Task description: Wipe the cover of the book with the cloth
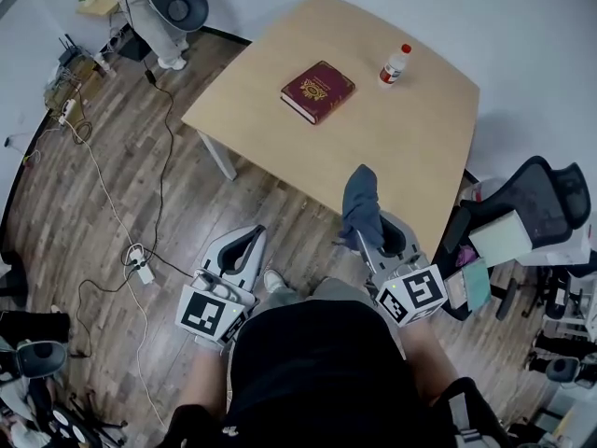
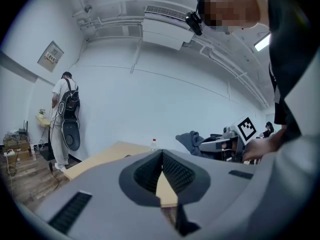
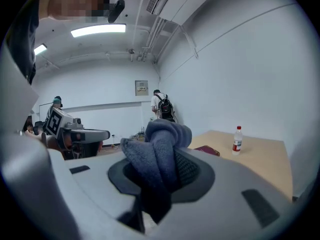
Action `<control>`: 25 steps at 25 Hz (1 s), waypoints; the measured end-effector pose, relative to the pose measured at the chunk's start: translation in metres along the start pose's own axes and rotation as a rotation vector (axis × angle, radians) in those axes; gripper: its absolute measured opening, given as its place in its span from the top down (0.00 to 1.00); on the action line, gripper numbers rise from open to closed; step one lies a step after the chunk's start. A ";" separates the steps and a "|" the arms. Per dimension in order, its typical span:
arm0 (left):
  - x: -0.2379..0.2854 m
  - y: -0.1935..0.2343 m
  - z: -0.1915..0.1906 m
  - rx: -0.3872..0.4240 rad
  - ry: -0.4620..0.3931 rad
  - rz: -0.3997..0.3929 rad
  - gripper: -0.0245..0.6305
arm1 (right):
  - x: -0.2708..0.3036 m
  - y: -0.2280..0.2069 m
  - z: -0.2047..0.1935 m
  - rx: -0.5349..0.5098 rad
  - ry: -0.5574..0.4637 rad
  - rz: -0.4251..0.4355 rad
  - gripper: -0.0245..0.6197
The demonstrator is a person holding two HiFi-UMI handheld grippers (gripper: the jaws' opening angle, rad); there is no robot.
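A dark red book (image 1: 317,91) with a gold emblem lies closed on the light wood table (image 1: 373,157), toward its far side. My right gripper (image 1: 371,234) is held off the table's near edge, shut on a blue-grey cloth (image 1: 360,199) that bunches up above its jaws. The right gripper view shows that cloth (image 3: 157,146) filling the jaws, with the book (image 3: 207,150) low behind it. To my left, my left gripper (image 1: 249,238) hangs over the floor, well short of the table. Its jaws meet at the tip with nothing in them (image 2: 162,156).
A small white bottle with a red cap (image 1: 395,64) stands on the table right of the book. A black office chair (image 1: 546,199) and stacked items sit at the right. Cables and a power strip (image 1: 140,264) lie on the wood floor at left. A person (image 2: 62,119) stands at the far wall.
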State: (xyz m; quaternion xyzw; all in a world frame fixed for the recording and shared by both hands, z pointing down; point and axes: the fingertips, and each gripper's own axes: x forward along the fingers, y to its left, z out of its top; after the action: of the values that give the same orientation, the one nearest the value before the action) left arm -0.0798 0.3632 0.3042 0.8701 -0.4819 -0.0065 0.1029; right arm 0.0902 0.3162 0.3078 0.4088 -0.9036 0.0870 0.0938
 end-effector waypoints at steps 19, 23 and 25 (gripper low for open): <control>0.040 0.100 -0.012 -0.024 0.071 0.042 0.93 | 0.120 -0.038 0.003 0.046 0.045 -0.006 0.78; 0.064 0.126 -0.005 -0.016 0.087 0.069 0.93 | 0.153 -0.063 0.012 0.055 0.048 0.000 0.78; 0.079 0.136 -0.002 -0.008 0.098 0.078 0.93 | 0.166 -0.080 0.015 0.060 0.050 -0.002 0.78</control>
State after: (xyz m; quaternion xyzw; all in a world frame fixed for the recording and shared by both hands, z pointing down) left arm -0.1508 0.2270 0.3383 0.8496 -0.5097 0.0381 0.1300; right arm 0.0416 0.1402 0.3395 0.4103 -0.8974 0.1243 0.1042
